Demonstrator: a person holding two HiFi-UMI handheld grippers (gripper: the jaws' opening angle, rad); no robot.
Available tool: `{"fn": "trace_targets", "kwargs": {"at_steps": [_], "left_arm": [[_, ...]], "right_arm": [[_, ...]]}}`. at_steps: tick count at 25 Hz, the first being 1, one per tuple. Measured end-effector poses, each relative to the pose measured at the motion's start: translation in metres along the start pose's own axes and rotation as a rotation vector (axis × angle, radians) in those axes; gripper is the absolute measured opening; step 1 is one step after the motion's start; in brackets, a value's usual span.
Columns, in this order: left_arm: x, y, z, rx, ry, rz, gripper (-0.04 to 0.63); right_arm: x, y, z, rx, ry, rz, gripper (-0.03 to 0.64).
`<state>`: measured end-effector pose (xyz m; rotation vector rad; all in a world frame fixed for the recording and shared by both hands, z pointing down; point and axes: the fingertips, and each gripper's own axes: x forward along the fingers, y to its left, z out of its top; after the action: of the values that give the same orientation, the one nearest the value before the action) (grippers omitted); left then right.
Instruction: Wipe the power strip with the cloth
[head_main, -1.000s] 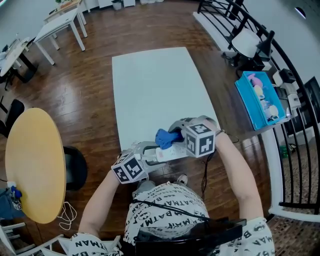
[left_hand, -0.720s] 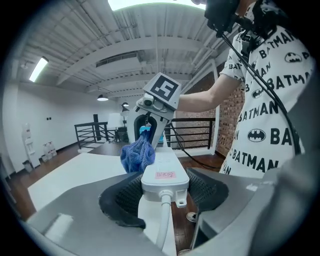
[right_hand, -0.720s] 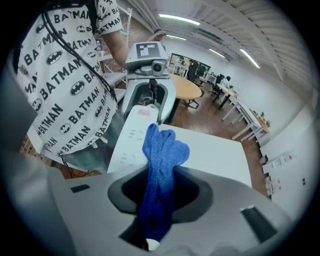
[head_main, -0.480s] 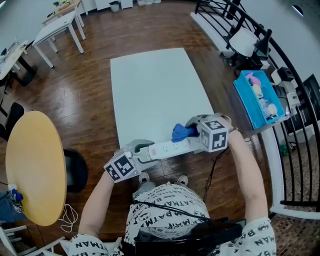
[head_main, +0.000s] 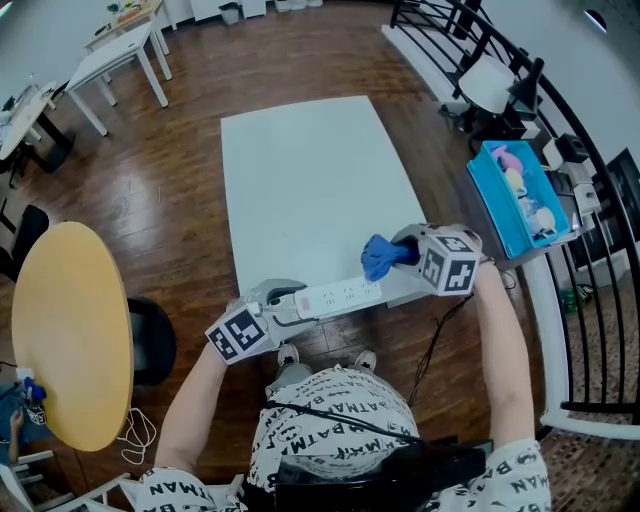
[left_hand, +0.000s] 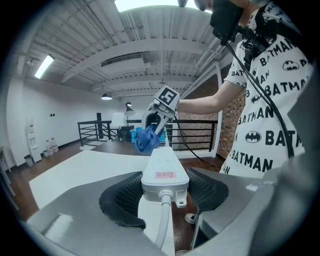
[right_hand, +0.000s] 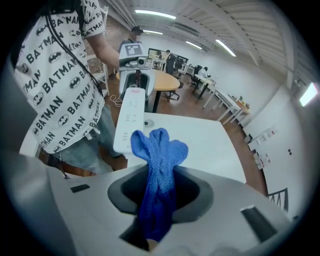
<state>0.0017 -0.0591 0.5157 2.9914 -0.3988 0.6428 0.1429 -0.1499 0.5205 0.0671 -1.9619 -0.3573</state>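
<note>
A white power strip (head_main: 338, 296) is held up over the near edge of the white table (head_main: 310, 180), level and lengthwise between my two hands. My left gripper (head_main: 285, 303) is shut on its cord end (left_hand: 164, 176), pads against both sides, with the cord (left_hand: 163, 225) hanging down. My right gripper (head_main: 405, 256) is shut on a bunched blue cloth (head_main: 381, 255), which sticks out of the jaws (right_hand: 159, 165). The cloth (left_hand: 147, 138) sits at the far right end of the strip (right_hand: 129, 120), touching or just above it.
A blue bin (head_main: 518, 197) with small items stands on a shelf at the right by a black railing (head_main: 520, 95). A round yellow table (head_main: 70, 330) and a black chair (head_main: 150, 335) are at the left. White desks (head_main: 115, 50) stand far left.
My right gripper has slid the blue cloth to the right along the strip, from near its middle to its far end. The left gripper and the strip have stayed about where they were.
</note>
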Motion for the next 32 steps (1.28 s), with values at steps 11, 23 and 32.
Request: {"fn": "trace_targets", "kwargs": {"at_steps": [11, 23, 32], "left_arm": [[0.033, -0.010, 0.000, 0.028, 0.010, -0.061, 0.276], [0.006, -0.005, -0.002, 0.072, 0.024, -0.005, 0.276], [0.000, -0.007, -0.002, 0.078, 0.020, -0.004, 0.276]], "right_arm": [[0.040, 0.027, 0.106, -0.254, -0.055, 0.086, 0.122], [0.038, 0.031, 0.040, -0.240, 0.094, 0.121, 0.123], [0.033, 0.027, -0.014, -0.184, 0.203, 0.077, 0.121]]}}
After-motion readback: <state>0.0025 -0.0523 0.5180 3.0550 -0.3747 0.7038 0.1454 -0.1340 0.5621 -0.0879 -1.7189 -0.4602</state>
